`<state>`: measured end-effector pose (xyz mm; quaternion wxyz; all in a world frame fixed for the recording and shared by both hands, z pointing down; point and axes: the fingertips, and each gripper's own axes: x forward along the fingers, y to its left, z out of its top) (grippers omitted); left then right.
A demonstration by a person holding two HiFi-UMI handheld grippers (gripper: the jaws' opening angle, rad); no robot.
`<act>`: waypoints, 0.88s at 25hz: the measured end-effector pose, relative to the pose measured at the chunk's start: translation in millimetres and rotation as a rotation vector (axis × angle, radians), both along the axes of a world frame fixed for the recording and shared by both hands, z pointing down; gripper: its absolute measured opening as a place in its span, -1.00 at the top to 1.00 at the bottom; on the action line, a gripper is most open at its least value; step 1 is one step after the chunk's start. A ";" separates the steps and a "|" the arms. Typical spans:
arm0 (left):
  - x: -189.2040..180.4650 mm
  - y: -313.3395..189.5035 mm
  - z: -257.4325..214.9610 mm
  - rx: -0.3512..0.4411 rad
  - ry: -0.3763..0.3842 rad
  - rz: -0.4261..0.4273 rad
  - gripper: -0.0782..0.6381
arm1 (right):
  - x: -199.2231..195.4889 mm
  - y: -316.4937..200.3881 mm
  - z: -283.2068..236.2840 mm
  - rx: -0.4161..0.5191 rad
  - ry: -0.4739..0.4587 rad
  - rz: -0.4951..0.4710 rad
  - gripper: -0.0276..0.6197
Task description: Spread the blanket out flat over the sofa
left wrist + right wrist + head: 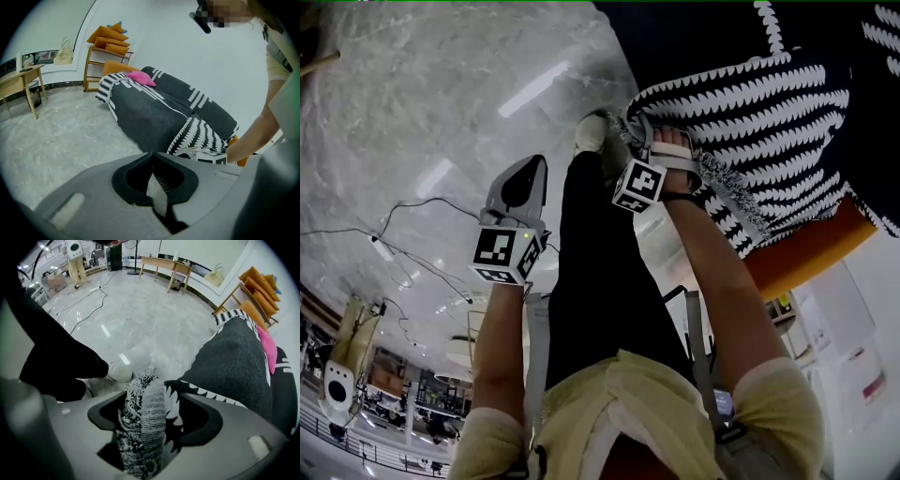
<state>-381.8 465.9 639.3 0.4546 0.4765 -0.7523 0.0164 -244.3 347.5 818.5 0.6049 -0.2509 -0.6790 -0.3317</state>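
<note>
Black-and-white knit blanket (769, 112) lies draped along the orange sofa (811, 246). It covers seat and back, with a pink cushion (140, 77) on top at the far end. Near corner is bunched, not flat.

Risks, as I judge them:
- Fringed edge (143, 380) is a loose roll with nothing clamping it. It could slide off the near end onto the marble floor (441, 94) and pull the covering askew.
- Fringe threads may snag in the jaw hollow when the tool lifts away, dragging the corner up into a fold.
- Person's shoe (118, 372) stands just beside the hanging edge. A step on it would tug the cloth.
- Cushion sits on the cloth, so any hard pull from this end would likely wrinkle the blanket under it.

Fingers:
- Right gripper (154, 423) points down at the near corner. Jaws stand wide apart with the rolled edge upright between them. Dark gap shows beside the roll, so the pads do not appear to press it.
- Left gripper (157, 187) hangs over the floor, well apart from the sofa. Jaws closed together, nothing between them.
</note>
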 end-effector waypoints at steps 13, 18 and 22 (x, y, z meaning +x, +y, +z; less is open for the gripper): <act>-6.3 3.7 -2.5 -0.002 0.005 0.006 0.77 | -32.4 -18.0 -20.1 0.034 -0.121 0.150 0.83; -10.3 -7.5 -16.8 0.005 -0.001 0.028 0.77 | -46.0 -18.7 -51.5 -0.036 -0.148 0.236 0.84; -4.5 -12.2 -18.0 0.021 0.000 0.047 0.77 | -43.6 -11.9 -66.7 -0.092 -0.168 0.311 0.84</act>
